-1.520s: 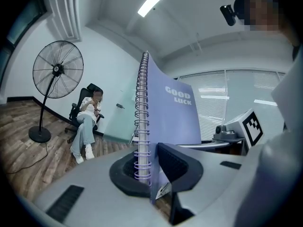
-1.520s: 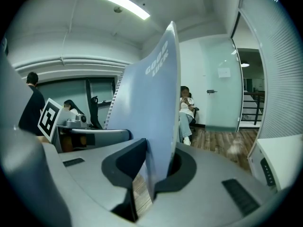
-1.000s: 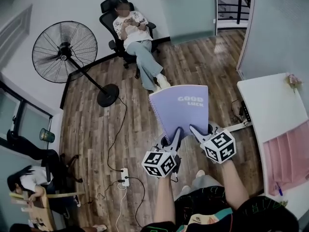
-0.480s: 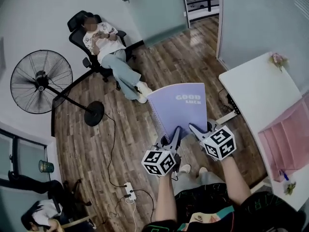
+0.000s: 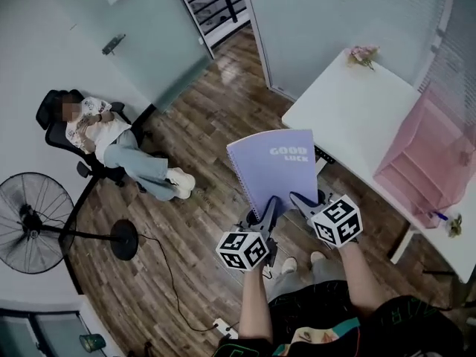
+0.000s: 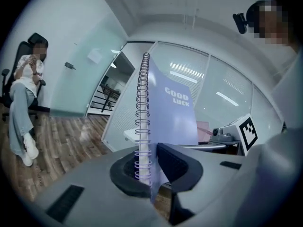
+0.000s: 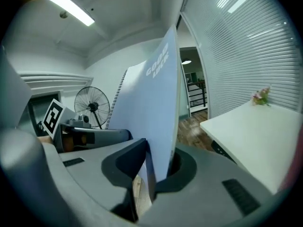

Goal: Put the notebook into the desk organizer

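Note:
A lilac spiral notebook (image 5: 277, 167) with "GOOD LUCK" on its cover is held up in the air above the wooden floor. My left gripper (image 5: 269, 210) is shut on its lower edge at the spiral side (image 6: 142, 141). My right gripper (image 5: 300, 201) is shut on the lower edge beside it (image 7: 158, 141). The pink desk organizer (image 5: 424, 162) stands on the white desk (image 5: 342, 110) at the right, well apart from the notebook.
A person sits in a black office chair (image 5: 56, 136) at the left. A standing fan (image 5: 33, 222) is at the lower left. Glass partitions and a door run along the back. Small flowers (image 5: 363, 53) lie on the desk's far corner.
The view has swung right: the desk and pink organizer have come further into sight, while the fan and seated person have slid left. The notebook stays held by both grippers.

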`<state>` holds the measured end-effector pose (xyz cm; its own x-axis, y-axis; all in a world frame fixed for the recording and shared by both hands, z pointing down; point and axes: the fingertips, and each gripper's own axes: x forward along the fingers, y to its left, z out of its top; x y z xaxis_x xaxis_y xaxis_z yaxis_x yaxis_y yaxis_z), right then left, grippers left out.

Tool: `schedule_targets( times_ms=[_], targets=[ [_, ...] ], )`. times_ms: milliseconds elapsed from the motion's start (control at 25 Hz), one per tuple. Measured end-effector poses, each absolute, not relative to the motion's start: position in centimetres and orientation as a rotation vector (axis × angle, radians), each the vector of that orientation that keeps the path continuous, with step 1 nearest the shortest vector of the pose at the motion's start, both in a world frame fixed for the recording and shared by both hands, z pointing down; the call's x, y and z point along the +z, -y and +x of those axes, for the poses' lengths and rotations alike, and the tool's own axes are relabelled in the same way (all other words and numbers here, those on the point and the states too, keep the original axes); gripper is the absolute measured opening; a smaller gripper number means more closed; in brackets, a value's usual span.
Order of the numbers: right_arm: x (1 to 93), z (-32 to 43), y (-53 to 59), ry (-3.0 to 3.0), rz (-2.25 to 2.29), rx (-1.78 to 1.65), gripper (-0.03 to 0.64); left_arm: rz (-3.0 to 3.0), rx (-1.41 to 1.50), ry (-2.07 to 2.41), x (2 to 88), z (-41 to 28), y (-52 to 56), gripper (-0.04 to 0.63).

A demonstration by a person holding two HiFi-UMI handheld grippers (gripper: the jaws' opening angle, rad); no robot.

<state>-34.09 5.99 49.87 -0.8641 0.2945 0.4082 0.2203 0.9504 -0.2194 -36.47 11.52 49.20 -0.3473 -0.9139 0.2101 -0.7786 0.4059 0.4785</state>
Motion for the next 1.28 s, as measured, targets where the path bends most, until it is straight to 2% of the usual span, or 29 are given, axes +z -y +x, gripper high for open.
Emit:
schedule_targets(
  times_ms=[400, 880, 1280],
  targets=[
    [51.1, -27.7, 0.0, 2.676, 0.096, 0.400, 0.066, 1.772, -0.276, 1.881, 50.3, -31.8, -4.4, 0.048],
    [55.7, -13.8, 5.1, 2.574, 0.538, 0.650, 0.069, 1.981, -0.121, 1.443, 54.7, -19.2, 2.5, 0.044],
    [58.8, -6.0, 5.7, 2.477, 0.700, 0.861, 0.075, 1.986, -0.075, 1.149, 57.8, -11.9, 4.3, 0.038]
  ],
)
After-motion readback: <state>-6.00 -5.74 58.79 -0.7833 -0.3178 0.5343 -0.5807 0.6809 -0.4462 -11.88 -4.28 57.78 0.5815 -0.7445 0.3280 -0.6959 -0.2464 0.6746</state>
